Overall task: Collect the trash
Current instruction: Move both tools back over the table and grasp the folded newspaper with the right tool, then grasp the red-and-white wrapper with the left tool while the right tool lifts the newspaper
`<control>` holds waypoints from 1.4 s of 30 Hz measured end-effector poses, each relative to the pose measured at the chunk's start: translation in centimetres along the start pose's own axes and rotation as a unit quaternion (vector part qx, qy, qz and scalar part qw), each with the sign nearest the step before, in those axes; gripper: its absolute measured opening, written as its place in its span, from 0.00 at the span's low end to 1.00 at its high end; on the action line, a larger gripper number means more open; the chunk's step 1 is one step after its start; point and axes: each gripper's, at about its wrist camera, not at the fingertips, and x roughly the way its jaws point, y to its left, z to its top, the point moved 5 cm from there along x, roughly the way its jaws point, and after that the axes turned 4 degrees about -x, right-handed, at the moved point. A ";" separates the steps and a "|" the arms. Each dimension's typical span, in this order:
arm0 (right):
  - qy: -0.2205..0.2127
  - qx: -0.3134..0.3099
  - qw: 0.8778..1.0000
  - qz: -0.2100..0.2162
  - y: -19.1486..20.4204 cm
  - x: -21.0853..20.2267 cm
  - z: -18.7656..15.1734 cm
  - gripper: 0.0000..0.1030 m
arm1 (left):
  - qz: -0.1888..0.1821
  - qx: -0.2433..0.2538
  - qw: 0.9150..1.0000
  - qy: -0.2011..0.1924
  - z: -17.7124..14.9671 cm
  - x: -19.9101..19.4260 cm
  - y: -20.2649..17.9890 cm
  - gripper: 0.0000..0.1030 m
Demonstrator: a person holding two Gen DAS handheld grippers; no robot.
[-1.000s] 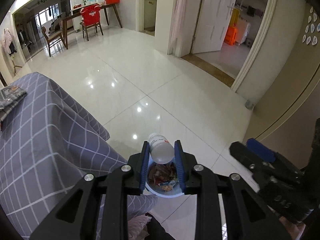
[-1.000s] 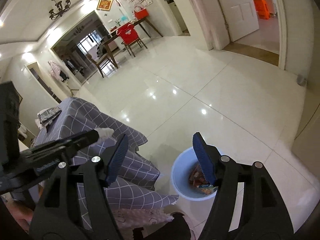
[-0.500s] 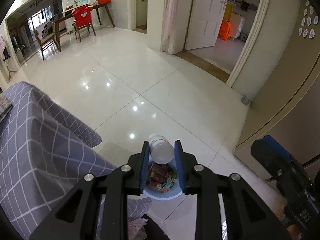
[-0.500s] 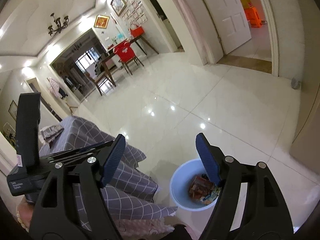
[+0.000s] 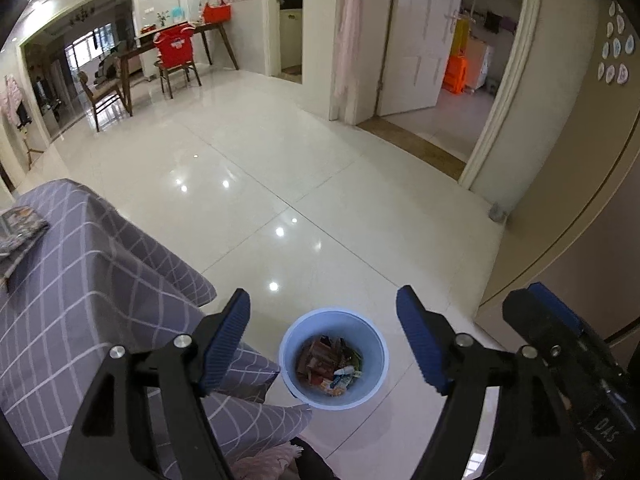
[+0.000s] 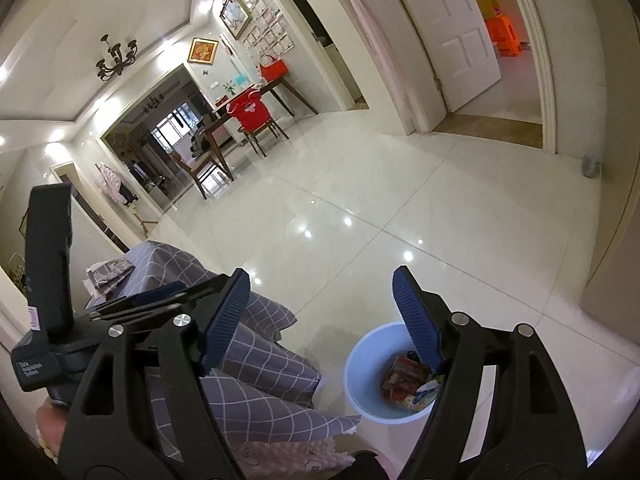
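While you look through the left wrist view, your left gripper (image 5: 323, 338) hangs right over the light blue trash bin (image 5: 370, 344) on the floor. Its fingers are opening wide, and nothing is between them. Wrappers (image 5: 328, 366) lie at the bottom of the bin. The desk with the grey checked cloth (image 5: 80, 280) is just beside the bin.

Through the right wrist view, your right gripper (image 6: 320, 316) is wide too and holds nothing. The bin (image 6: 362, 376) sits low and to the right, near the cloth's hanging corner. If you swing down too low, your fingers could bump the bin's rim and tip it, spilling the trash.
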 end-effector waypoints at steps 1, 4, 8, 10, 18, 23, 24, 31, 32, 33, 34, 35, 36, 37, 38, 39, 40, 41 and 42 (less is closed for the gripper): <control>-0.001 -0.002 1.000 0.002 0.3 -0.1 0.0 0.71 | -0.002 -0.003 1.000 -0.004 0.1 -0.7 0.3 0.72; -0.001 -0.013 1.000 0.010 1.6 -0.3 0.0 0.71 | 0.003 -0.007 1.000 -0.016 0.4 -2.1 1.3 0.72; 0.007 -0.030 0.999 0.026 4.2 0.1 0.2 0.72 | 0.011 -0.015 0.999 -0.027 0.7 -4.4 3.6 0.72; 0.011 -0.045 0.998 0.037 6.1 0.5 0.4 0.72 | 0.027 -0.018 0.999 -0.038 1.0 -5.8 5.5 0.72; 0.051 -0.192 0.976 0.093 20.4 4.5 0.2 0.75 | 0.109 -0.089 0.987 -0.078 1.7 -11.6 18.4 0.75; 0.084 -0.300 0.944 0.108 30.4 8.6 -2.1 0.78 | 0.158 -0.146 0.973 -0.082 0.0 -13.7 27.4 0.76; 0.088 -0.314 0.939 0.110 31.9 9.3 -2.5 0.78 | 0.163 -0.155 0.971 -0.080 -0.3 -14.0 28.5 0.76; 0.115 -0.410 0.897 0.117 41.1 15.8 -5.7 0.82 | 0.194 -0.228 0.952 -0.061 -3.3 -15.2 37.3 0.76; 0.118 -0.417 0.893 0.117 42.0 16.7 -5.9 0.82 | 0.192 -0.234 0.951 -0.059 -3.8 -15.4 38.2 0.76; 0.123 -0.425 0.890 0.112 42.5 17.7 -6.2 0.82 | 0.191 -0.237 0.951 -0.057 -4.0 -15.4 39.0 0.76; 0.131 -0.438 0.884 0.103 43.2 19.0 -6.5 0.82 | 0.191 -0.239 0.951 -0.055 -4.0 -15.4 39.6 0.76; 0.132 -0.448 0.879 0.098 43.7 19.8 -6.7 0.82 | 0.193 -0.238 0.950 -0.054 -4.1 -15.3 40.0 0.76; 0.136 -0.454 0.876 0.096 44.0 20.4 -6.9 0.82 | 0.194 -0.236 0.951 -0.053 -4.4 -15.3 40.2 0.76; 0.142 -0.458 0.872 0.094 44.2 21.1 -7.0 0.82 | 0.193 -0.232 0.952 -0.050 -4.3 -15.1 40.5 0.76; 0.144 -0.457 0.873 0.094 44.3 21.6 -7.0 0.82 | 0.191 -0.230 0.953 -0.048 -4.2 -14.9 40.7 0.76; 0.145 -0.450 0.876 0.096 44.3 21.9 -6.8 0.82 | 0.189 -0.228 0.954 -0.046 -4.1 -14.6 40.8 0.76; 0.153 -0.434 0.882 0.104 44.1 22.3 -6.4 0.81 | 0.185 -0.226 0.955 -0.045 -3.9 -14.4 40.9 0.76; 0.158 -0.420 0.887 0.110 43.7 22.7 -5.9 0.68 | 0.182 -0.225 0.956 -0.043 -3.8 -14.1 40.9 0.76; 0.160 -0.411 0.890 0.116 43.5 22.8 -5.7 0.57 | 0.179 -0.223 0.957 -0.042 -3.6 -13.9 40.9 0.76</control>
